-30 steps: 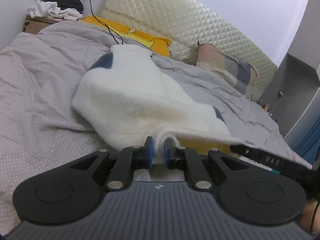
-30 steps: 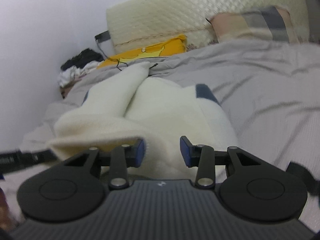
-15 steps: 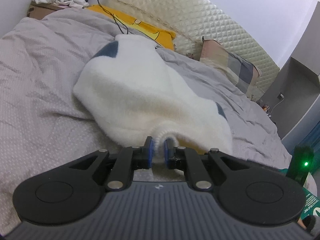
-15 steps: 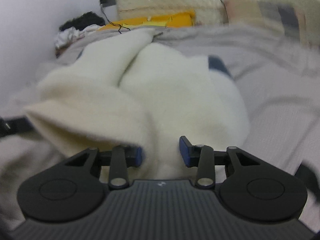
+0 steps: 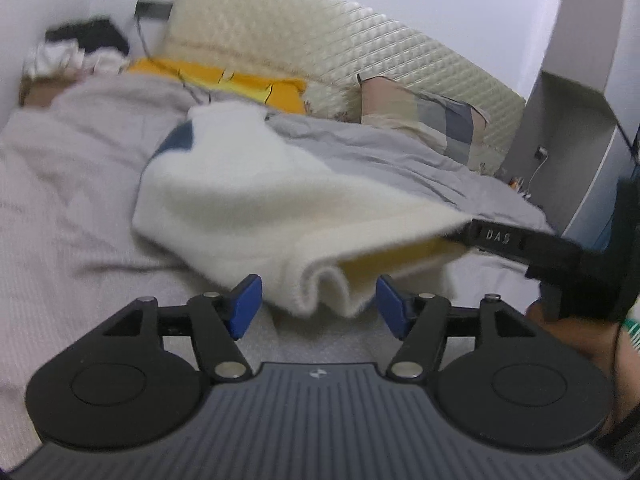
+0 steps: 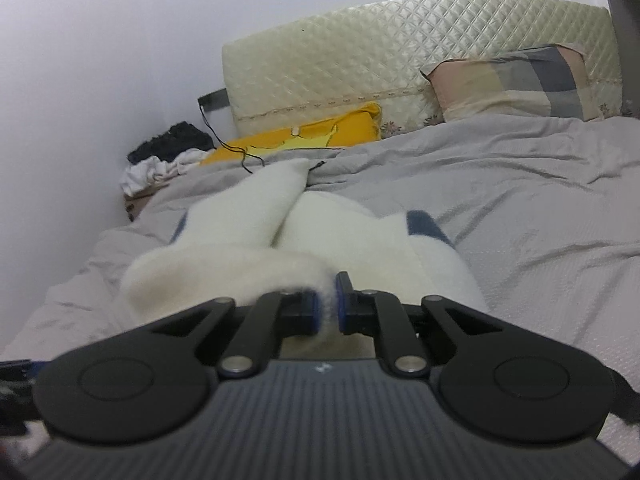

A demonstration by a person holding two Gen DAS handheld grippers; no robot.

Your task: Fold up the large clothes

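Note:
A large white fleece garment [image 5: 256, 200] with dark blue patches and a yellow lining lies on the grey bed. My left gripper [image 5: 318, 306] is opening; its blue pads [image 5: 246, 306] stand apart from the folded hem [image 5: 324, 292] that sags between them. In the left wrist view my right gripper [image 5: 472, 234] comes in from the right and holds the garment's edge up. In the right wrist view my right gripper [image 6: 328, 308] is shut on a bunched fold of the white fleece garment [image 6: 360, 248].
Grey bed cover [image 6: 520, 208] spreads all around. At the head stand a quilted cream headboard [image 6: 380, 60], a yellow pillow [image 6: 304, 136], a patchwork pillow [image 6: 520, 80] and a black cable [image 6: 240, 152]. A clothes pile [image 5: 76, 48] sits at far left; a grey cabinet [image 5: 568, 140] right.
My left gripper has let go of the hem and its jaws have spread wide. My right gripper has closed onto the fleece fold and lifted that edge.

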